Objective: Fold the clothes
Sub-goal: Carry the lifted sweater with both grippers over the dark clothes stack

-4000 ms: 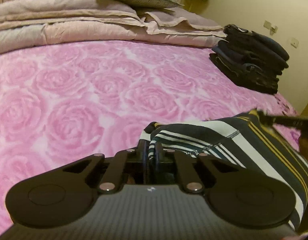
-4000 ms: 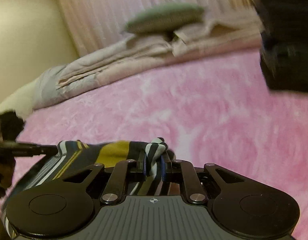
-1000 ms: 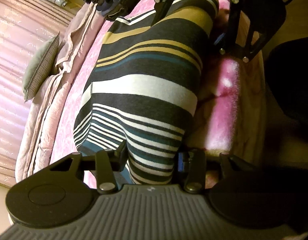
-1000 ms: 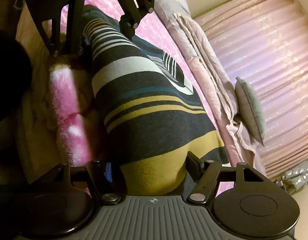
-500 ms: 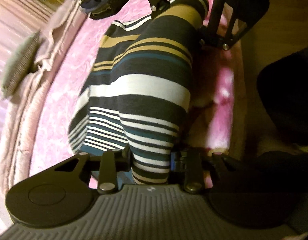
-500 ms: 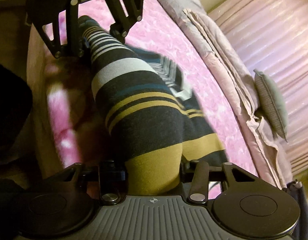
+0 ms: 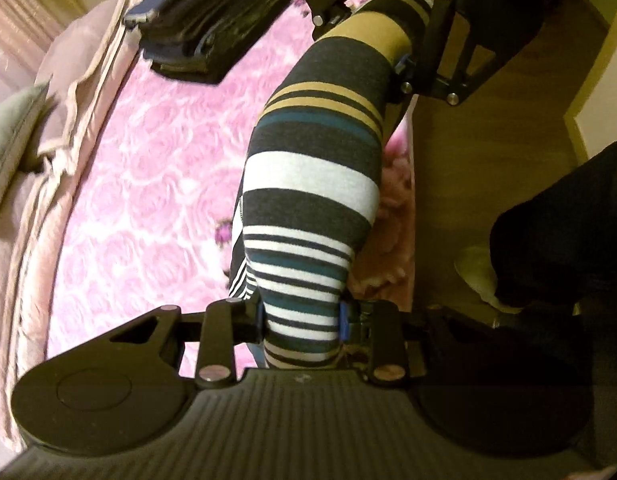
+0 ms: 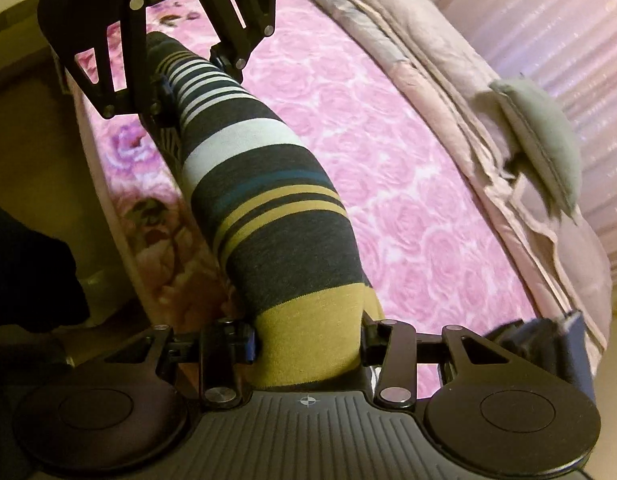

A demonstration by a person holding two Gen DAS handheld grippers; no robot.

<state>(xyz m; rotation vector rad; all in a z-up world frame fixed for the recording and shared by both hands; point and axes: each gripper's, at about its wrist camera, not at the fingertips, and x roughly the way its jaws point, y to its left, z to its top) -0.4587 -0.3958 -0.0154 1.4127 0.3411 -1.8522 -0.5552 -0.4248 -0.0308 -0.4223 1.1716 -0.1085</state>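
Observation:
A folded striped garment [image 7: 312, 184], dark grey with white, teal and mustard bands, hangs stretched between my two grippers above the near edge of the bed. My left gripper [image 7: 302, 316] is shut on its narrow-striped end. My right gripper [image 8: 308, 340] is shut on its mustard end [image 8: 312, 332]. The right gripper shows at the top of the left wrist view [image 7: 392, 36]. The left gripper shows at the top left of the right wrist view [image 8: 176, 72]. The garment's underside is hidden.
The pink rose-pattern bedspread [image 7: 156, 184] lies under the garment. A stack of dark folded clothes [image 7: 212, 20] sits at the far corner. Folded beige quilts [image 8: 448, 92] and a grey-green pillow [image 8: 544, 136] lie along the head. Wooden floor [image 7: 488, 160] borders the bed.
Both grippers have lifted the folded garment off the bedspread and closed further on its ends. The views have swung so more of the bed shows beneath it.

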